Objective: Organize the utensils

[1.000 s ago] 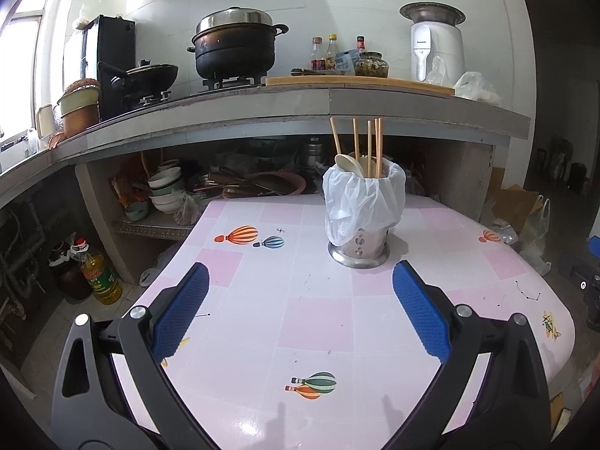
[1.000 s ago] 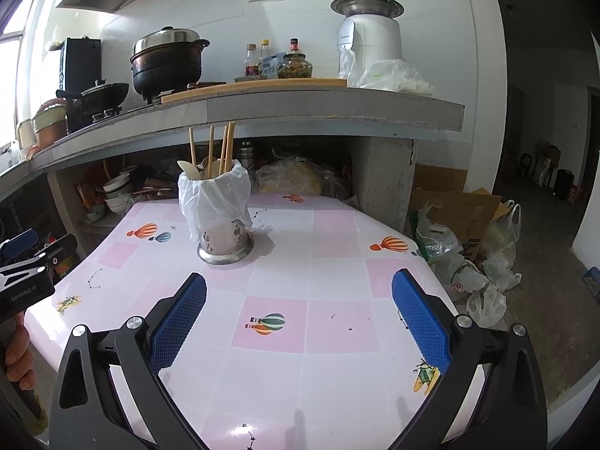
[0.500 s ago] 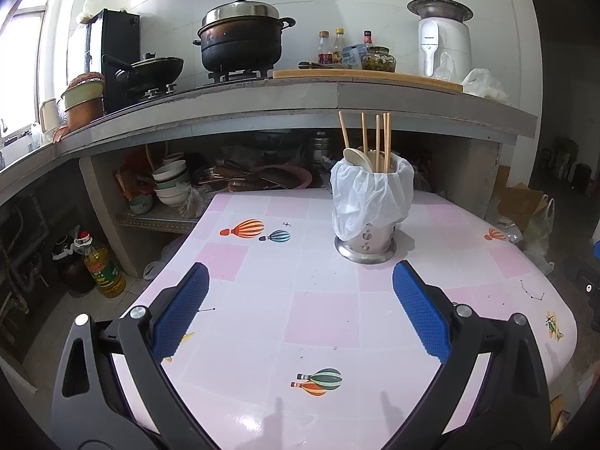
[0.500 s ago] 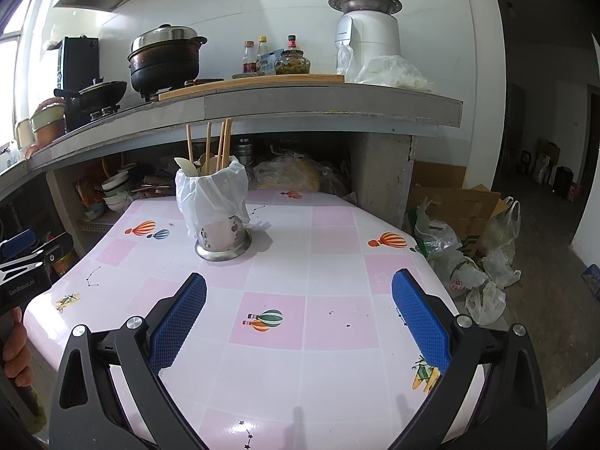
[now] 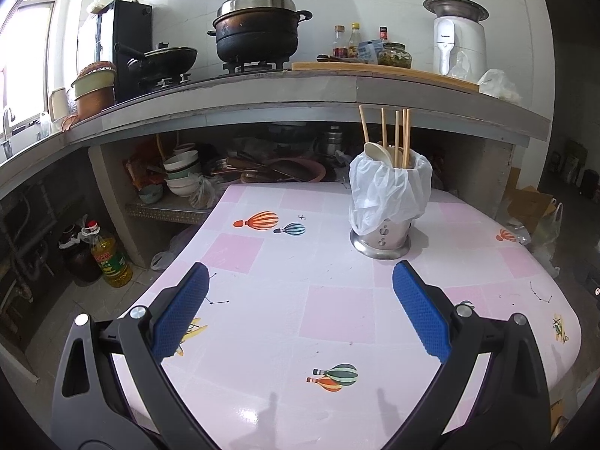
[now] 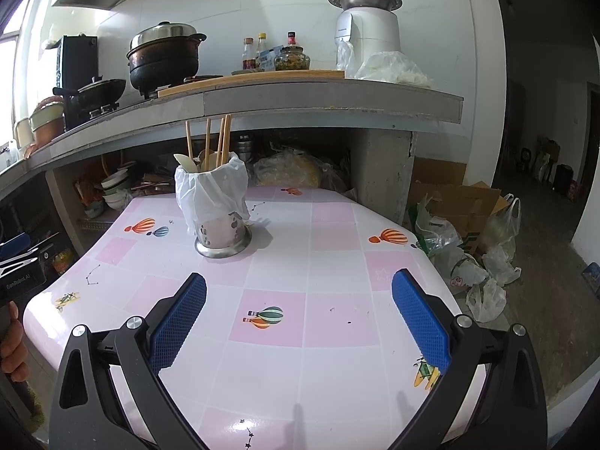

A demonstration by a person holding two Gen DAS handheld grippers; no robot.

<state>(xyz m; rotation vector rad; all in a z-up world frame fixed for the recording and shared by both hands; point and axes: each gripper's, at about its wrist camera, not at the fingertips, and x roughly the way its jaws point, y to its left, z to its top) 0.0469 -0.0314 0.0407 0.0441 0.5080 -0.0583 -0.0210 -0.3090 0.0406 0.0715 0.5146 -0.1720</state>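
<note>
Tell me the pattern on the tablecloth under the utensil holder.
Pink and white squares with hot-air balloon prints on the tablecloth, clearest in the right wrist view.

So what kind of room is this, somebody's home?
Most likely a lived-in home kitchen. A big lidded pot sits on a gas burner on the concrete counter, bowls are stacked on the shelf beneath, and a utensil holder with chopsticks stands on the pink table.

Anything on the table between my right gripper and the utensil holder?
Nothing visible. Only bare tabletop lies between the right gripper and the utensil holder, which stands ahead and to the left. Its jaws are open and empty.
</note>
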